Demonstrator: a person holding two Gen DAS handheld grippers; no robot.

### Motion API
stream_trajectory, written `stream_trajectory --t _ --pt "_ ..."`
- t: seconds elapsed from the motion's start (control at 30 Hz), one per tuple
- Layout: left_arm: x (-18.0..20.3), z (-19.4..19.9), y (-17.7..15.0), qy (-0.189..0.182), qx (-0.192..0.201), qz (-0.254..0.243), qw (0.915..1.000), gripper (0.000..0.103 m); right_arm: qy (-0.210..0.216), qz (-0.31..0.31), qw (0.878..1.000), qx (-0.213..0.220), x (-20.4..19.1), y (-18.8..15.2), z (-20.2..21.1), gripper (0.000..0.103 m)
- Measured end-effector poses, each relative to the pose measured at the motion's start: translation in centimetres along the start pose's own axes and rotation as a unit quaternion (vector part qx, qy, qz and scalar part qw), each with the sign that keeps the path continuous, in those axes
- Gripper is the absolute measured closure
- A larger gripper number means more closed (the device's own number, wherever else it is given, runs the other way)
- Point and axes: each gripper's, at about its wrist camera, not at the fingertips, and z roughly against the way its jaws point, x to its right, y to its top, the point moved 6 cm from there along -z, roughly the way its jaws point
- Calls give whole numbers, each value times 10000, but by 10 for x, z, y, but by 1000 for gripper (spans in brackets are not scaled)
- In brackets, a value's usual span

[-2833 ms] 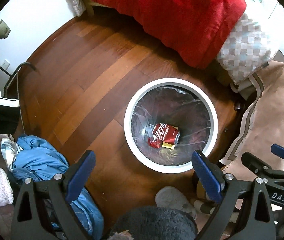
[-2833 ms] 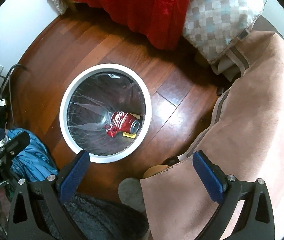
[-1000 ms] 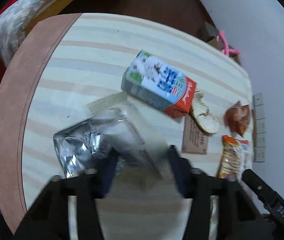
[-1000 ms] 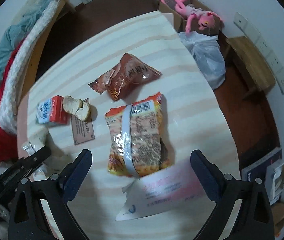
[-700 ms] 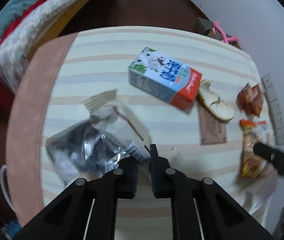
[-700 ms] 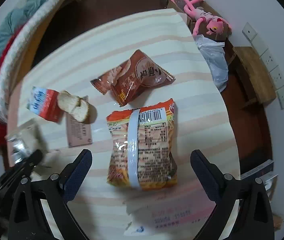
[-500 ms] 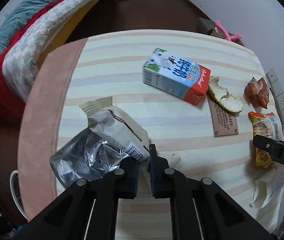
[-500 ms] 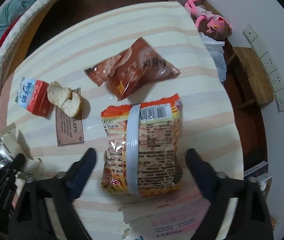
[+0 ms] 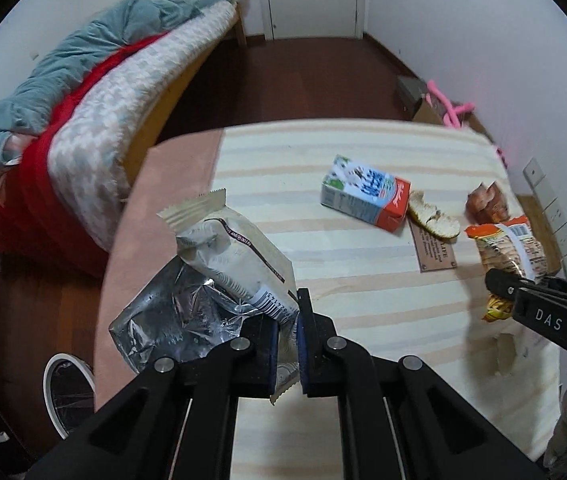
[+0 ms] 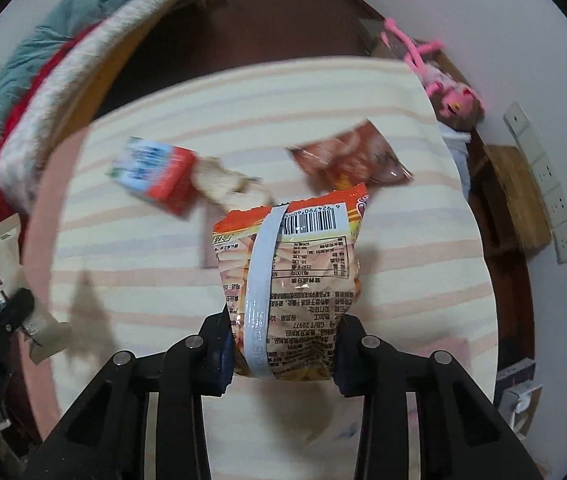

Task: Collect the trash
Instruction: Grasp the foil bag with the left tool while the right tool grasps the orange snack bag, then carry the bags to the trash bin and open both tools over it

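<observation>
My left gripper (image 9: 285, 354) is shut on a white and silver wrapper (image 9: 219, 276) and holds it above the striped table (image 9: 363, 280). My right gripper (image 10: 281, 356) is shut on an orange snack bag (image 10: 295, 280), lifted off the table (image 10: 143, 280). A milk carton (image 9: 365, 194), a piece of bread (image 9: 433, 216) and a brown wrapper (image 9: 487, 202) lie on the table. The white trash bin (image 9: 65, 394) stands on the floor at lower left.
A bed with red and teal blankets (image 9: 63, 120) is to the left. A brown card (image 9: 435, 252) lies by the bread. White paper (image 9: 511, 340) lies at the table's right edge. A pink plush toy (image 10: 439, 76) and wall sockets (image 10: 543, 184) are at right.
Both grippers moved from over the bin to the table. The left shut on the white and silver wrapper and lifted it. The right closed on the orange snack bag and raised it.
</observation>
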Motion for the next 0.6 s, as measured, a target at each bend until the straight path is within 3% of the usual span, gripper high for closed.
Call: stream_trajectory --t 0.27,0.6 --pt "-50 79 -14 52 621 220 9978 98 515 266 9968 544 -59 -27 75 65" --pt "-164 168 -39 339 1210 731 9894 98 1257 863 9836 965 -178 -65 152 65"
